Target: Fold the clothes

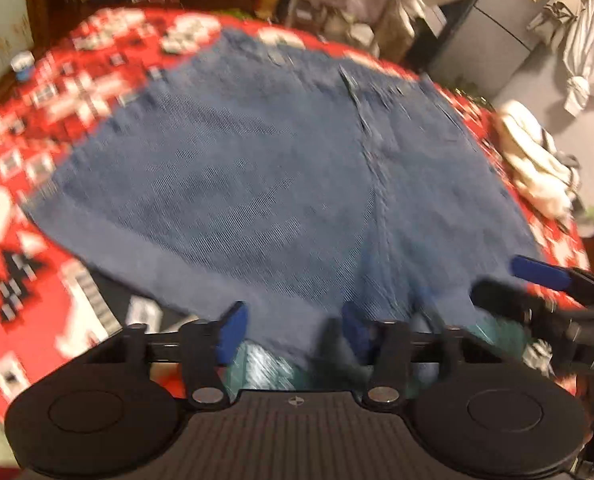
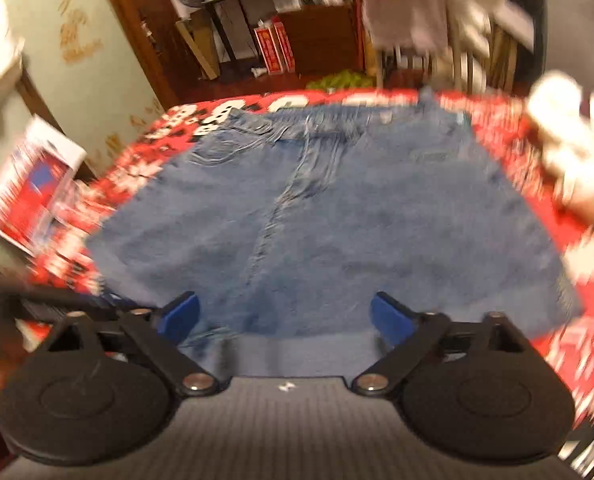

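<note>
Left gripper point(image 1: 293, 332), seen from its own wrist camera: fingers apart, blue pads straddling the near hem of denim shorts point(image 1: 257, 168), cloth between them but not pinched. Spread flat ahead across a red patterned cover point(image 1: 29, 208), waistband at the far end, presumably laid out square so a fold can start from the hem. Off to the right, close by, the right gripper point(image 1: 509, 280) reaching the same hem; pale crumpled garments point(image 1: 537, 176) further out on that side. Picture smeared by motion.

Right gripper point(image 2: 285, 316), own camera: fingers spread wide, nothing clamped, hovering just above the near hem. Shorts straight ahead, fly seam running away toward the waistband. Both tools at one edge, likely to lift it evenly. Printed box point(image 2: 33, 188) off left, past the cover's edge.
</note>
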Action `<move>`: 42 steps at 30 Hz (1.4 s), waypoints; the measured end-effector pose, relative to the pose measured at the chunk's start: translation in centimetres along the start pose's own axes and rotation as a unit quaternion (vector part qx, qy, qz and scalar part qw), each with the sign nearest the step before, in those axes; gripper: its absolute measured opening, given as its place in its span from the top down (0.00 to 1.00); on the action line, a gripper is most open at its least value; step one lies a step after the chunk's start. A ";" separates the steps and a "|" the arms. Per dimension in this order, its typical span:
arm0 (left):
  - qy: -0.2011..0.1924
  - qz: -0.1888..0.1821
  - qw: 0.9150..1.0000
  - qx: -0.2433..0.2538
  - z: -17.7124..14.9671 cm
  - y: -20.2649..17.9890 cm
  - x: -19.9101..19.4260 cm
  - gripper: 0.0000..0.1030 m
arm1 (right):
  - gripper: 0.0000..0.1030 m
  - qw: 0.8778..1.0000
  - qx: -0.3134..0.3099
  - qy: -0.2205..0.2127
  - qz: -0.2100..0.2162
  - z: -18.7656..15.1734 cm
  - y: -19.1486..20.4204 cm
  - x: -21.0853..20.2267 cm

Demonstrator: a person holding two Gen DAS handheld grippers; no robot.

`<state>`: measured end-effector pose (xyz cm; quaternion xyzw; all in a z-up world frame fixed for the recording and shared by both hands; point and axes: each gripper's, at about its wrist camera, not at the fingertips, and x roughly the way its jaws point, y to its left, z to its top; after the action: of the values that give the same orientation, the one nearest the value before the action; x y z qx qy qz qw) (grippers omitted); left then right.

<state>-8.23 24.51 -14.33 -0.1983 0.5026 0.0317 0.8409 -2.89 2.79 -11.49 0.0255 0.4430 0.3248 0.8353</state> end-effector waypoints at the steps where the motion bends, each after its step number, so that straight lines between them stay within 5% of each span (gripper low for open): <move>1: 0.001 -0.012 1.000 -0.007 -0.3 -0.1 -0.2 0.66 | 0.23 1.000 0.027 0.004 0.009 0.0 -0.2 -0.5; 5: -0.008 -0.025 0.999 -0.033 -1.1 0.1 -1.1 0.72 | 0.54 0.989 0.137 0.025 0.047 -0.8 -1.8 -1.6; 9: 0.016 -0.036 0.997 -0.061 -1.8 0.1 -0.5 0.90 | 0.66 0.971 0.224 0.045 0.073 -2.7 -2.5 -1.4; 16: 0.028 -0.079 0.992 -0.100 -2.2 0.3 0.4 0.87 | 0.69 0.924 0.359 0.060 0.119 -6.2 -3.2 1.0; 24: 0.042 -0.118 0.980 -0.153 -2.3 1.5 1.0 0.76 | 0.69 0.907 0.403 0.044 0.109 -7.4 -3.3 3.1; 30: 0.032 -0.109 0.979 -0.166 -2.4 1.2 1.7 0.76 | 0.91 0.912 0.395 0.024 0.103 -7.6 -2.3 3.4; 39: -0.009 -0.115 0.974 -0.196 -2.8 1.2 1.5 0.81 | 0.93 0.918 0.385 0.044 0.085 -7.7 -1.6 3.8; 42: -0.031 -0.107 0.979 -0.168 -2.8 0.6 0.5 0.87 | 0.94 0.922 0.375 0.051 0.089 -7.3 -1.2 4.0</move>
<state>-10.45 23.96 -16.15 -0.3885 0.4397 0.0316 0.8092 -6.21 2.28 -19.17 0.3594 0.5698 0.2090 0.7089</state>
